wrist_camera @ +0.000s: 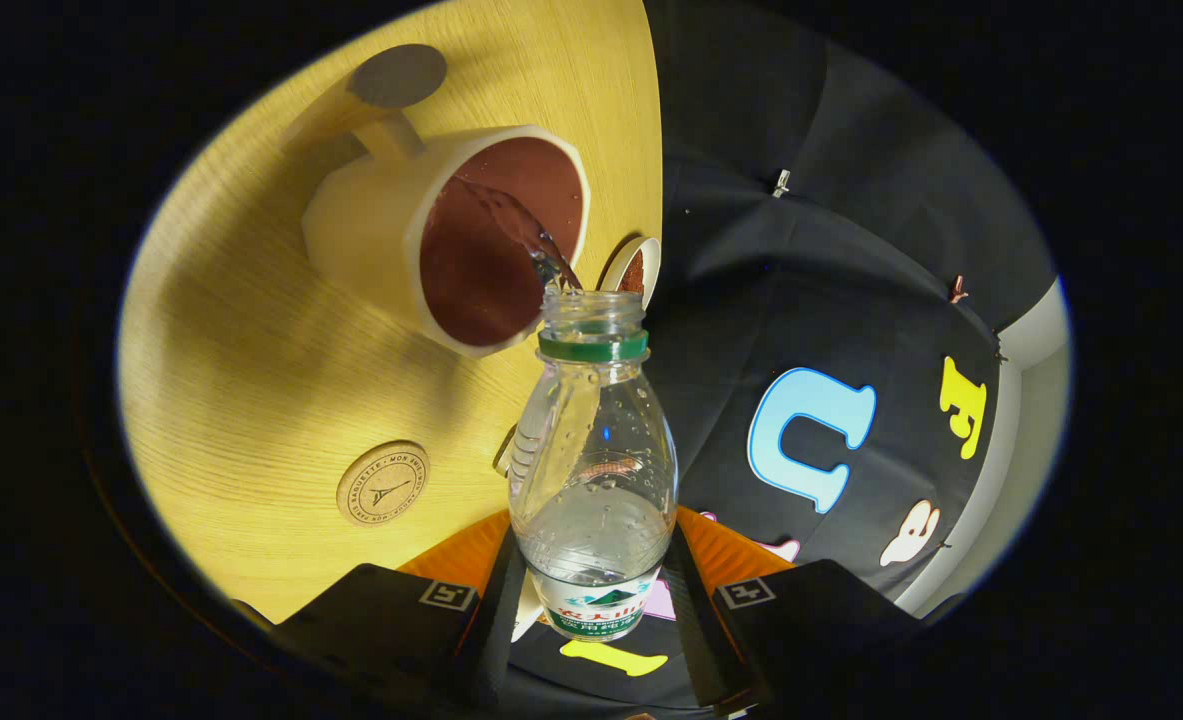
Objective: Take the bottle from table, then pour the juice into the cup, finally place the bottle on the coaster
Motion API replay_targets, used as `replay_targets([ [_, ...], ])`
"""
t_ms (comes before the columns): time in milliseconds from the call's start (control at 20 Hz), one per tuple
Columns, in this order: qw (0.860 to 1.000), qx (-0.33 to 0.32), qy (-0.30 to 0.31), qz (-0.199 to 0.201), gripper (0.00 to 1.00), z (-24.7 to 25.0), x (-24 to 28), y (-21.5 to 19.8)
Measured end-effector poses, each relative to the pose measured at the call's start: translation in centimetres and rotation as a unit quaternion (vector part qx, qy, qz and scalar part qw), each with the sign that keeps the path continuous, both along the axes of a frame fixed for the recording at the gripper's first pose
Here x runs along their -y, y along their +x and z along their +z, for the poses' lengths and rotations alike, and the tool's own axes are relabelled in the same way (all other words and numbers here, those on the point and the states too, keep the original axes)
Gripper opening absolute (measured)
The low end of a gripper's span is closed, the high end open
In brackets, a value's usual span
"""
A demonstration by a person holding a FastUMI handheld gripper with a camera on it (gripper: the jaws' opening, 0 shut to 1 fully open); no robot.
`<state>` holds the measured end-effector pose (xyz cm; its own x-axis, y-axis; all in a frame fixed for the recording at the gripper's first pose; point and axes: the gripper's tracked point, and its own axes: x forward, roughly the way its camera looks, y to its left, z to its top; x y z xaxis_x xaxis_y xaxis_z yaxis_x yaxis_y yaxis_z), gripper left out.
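Nearest the camera, the gripper (596, 590) is closed on the lower body of a clear plastic bottle (593, 470), one finger pressing on each side. The bottle is tipped forward with its open mouth at the rim of the cup, and a thin stream runs from it into the cup. A little liquid remains in the bottle.

Left of the bottle, on the wooden table (251, 380), lies a round cork coaster (383, 483), near the table's front edge and well apart from the cup. Farther on stands the cream cup (451, 235), dark inside, its handle turned away from the gripper. Beyond it a grey round disc (397, 76) lies flat. Just beside the bottle's mouth, at the table's right edge, sits a small round white-rimmed object (637, 268), too hidden to identify.

To pour well, the mouth should probably stay over the cup's opening, with the tilt raised slowly so the stream does not overshoot the rim, and the grip kept firm.
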<state>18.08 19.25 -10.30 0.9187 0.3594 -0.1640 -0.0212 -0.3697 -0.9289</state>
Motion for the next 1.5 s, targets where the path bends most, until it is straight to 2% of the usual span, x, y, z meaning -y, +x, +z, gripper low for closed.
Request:
replay_targets([
  [650, 0.998, 0.038, -0.036, 0.038, 0.72, 1.8, -0.8, 0.9],
  [1500, 0.982, 0.096, -0.117, 0.110, 0.72, 4.2, -2.4, 0.6],
])
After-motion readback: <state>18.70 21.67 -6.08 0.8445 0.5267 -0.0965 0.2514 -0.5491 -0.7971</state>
